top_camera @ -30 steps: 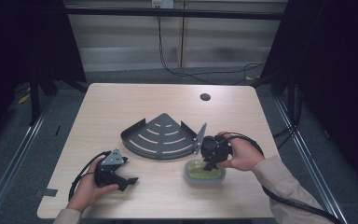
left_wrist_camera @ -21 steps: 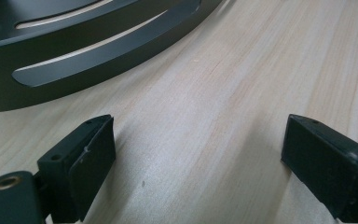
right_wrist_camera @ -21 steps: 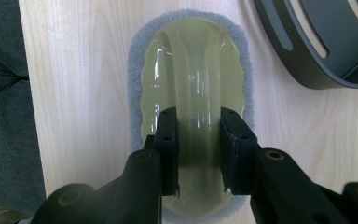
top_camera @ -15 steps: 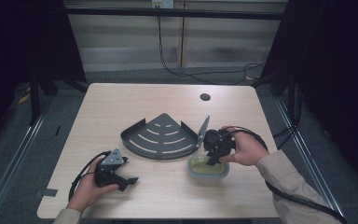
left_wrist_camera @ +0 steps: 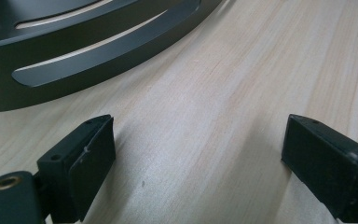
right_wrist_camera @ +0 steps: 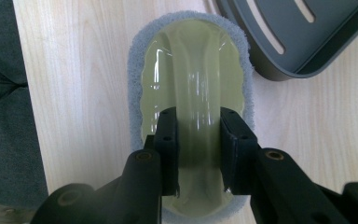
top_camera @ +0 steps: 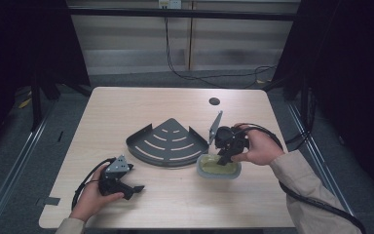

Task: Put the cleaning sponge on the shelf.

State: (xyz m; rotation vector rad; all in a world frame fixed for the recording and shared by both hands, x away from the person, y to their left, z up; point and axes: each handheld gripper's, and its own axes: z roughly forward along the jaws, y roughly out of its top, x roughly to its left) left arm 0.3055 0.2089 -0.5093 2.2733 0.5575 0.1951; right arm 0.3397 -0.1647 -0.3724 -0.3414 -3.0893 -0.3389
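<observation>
An oval scrubber point(top_camera: 218, 168) with a grey pad and a glossy yellow-green arched handle point(right_wrist_camera: 196, 70) sits at the table's right centre. My right gripper point(top_camera: 225, 157) comes down on it from above. Its jaws are shut on the two sides of the handle, as the right gripper view point(right_wrist_camera: 199, 144) shows from close up. A dark grey fan-shaped slotted shelf point(top_camera: 168, 144) lies just left of the scrubber. My left gripper point(top_camera: 135, 188) rests on the table near the front left, open, with bare wood between its jaws point(left_wrist_camera: 198, 163). The shelf's curved rim point(left_wrist_camera: 74, 46) lies ahead of it.
The light wooden table point(top_camera: 126, 112) has a small round dark hole point(top_camera: 214, 101) near its far edge. Cables trail from both grippers. A corner of the shelf point(right_wrist_camera: 298, 37) lies close to the right of the scrubber. Dark floor and metal rails surround the table.
My right gripper has risen a little with the scrubber held in it, drifting slightly away from the front edge. The left gripper has stayed where it was.
</observation>
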